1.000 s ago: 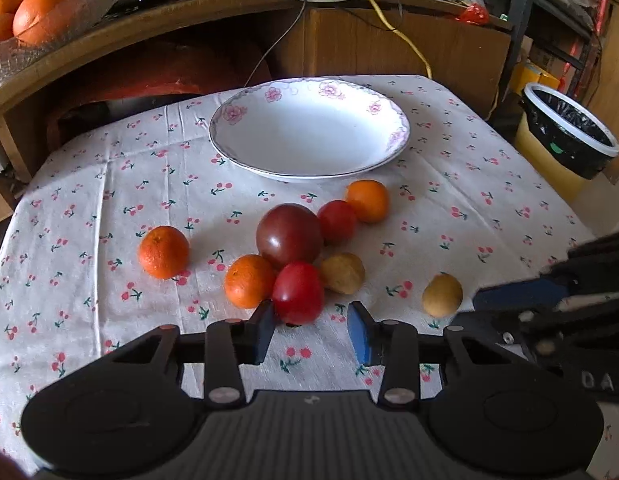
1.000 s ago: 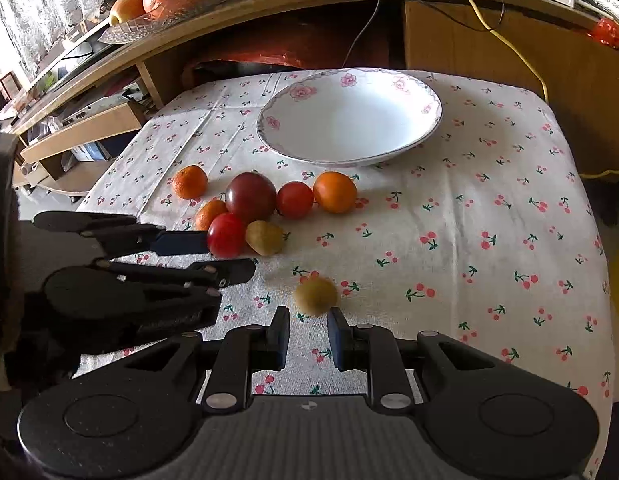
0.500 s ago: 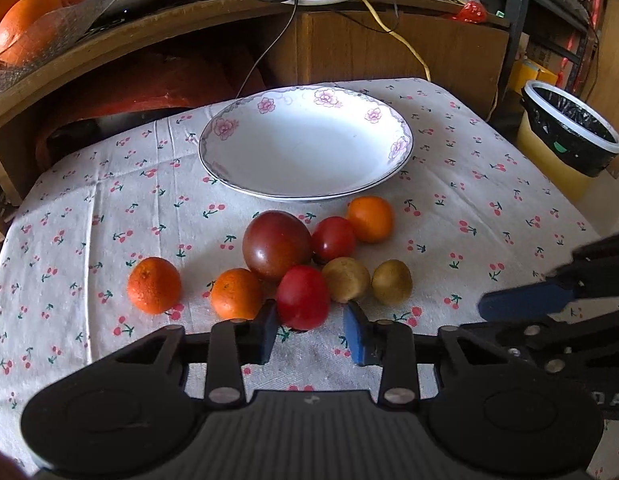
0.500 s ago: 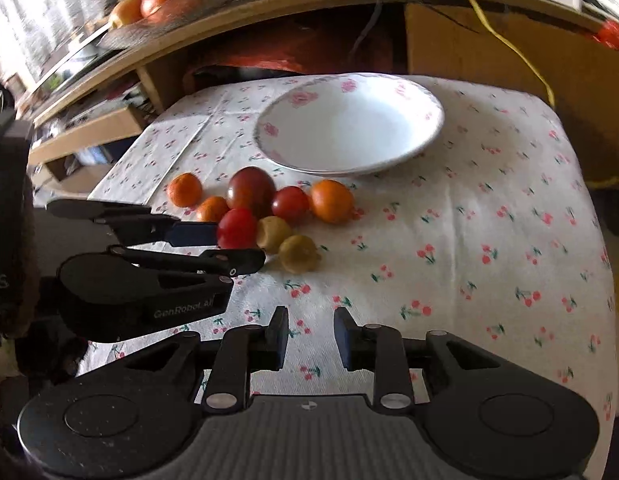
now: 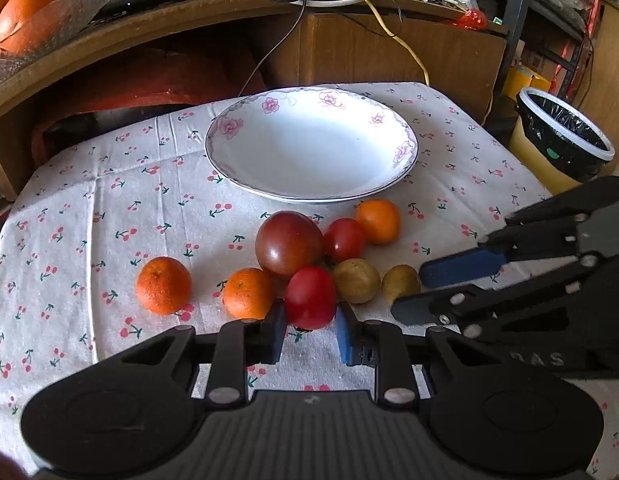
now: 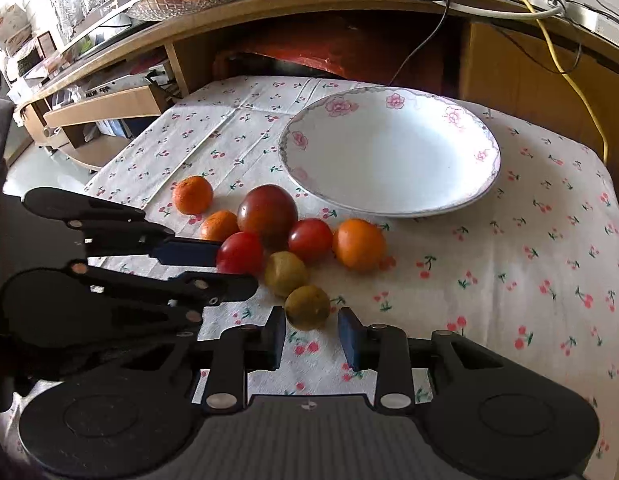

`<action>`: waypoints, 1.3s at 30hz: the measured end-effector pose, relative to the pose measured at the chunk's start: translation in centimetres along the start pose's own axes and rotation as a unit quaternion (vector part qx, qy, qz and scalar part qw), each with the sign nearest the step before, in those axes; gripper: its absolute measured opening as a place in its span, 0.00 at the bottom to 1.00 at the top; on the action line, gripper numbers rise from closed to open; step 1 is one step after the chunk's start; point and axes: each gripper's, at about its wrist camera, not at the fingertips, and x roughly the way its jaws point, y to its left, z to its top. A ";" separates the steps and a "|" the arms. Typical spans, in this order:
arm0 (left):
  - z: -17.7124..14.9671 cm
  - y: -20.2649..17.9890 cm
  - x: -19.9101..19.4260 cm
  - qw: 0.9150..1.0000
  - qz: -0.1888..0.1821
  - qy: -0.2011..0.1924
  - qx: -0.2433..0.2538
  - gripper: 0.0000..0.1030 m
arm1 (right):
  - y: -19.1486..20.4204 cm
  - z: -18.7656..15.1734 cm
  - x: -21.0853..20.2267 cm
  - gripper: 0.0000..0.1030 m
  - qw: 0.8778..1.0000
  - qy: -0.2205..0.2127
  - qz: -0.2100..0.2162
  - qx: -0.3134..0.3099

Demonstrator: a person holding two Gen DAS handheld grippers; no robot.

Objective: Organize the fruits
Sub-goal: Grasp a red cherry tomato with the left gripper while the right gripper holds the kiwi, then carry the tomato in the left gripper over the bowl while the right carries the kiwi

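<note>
only "das" reads on the right tongs (image 6: 311,330), spread around a green fruit (image 6: 307,306). left tongs (image 5: 310,330) spread around a red tomato (image 5: 310,297). fruits cluster before the plate (image 5: 237,168); open counter (image 6: 529,280) lies to the right.

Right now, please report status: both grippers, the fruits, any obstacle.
Left gripper open around red tomato. Right gripper open around yellow-green round fruit. White flowered plate holds nothing. Neighbouring fruits crowd both.

Both grippers are hovering low, side by side: the left gripper (image 5: 311,332) and the right gripper (image 6: 311,332) are each holding their jaws apart.
</note>
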 end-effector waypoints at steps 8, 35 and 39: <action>0.4 0.1 0.5 1.000 -0.001 0.000 -0.006 0.32 | -0.2 0.3 0.0 0.22 1.000 0.003 -0.005 0.003; 5.0 0.2 -0.1 0.999 0.018 -0.032 -0.020 0.31 | -1.4 3.7 -1.7 0.21 0.997 -0.044 -0.044 0.048; 6.4 0.3 0.6 0.999 0.021 -0.039 -0.012 0.31 | -2.3 4.6 -1.5 0.21 0.996 -0.055 -0.055 0.054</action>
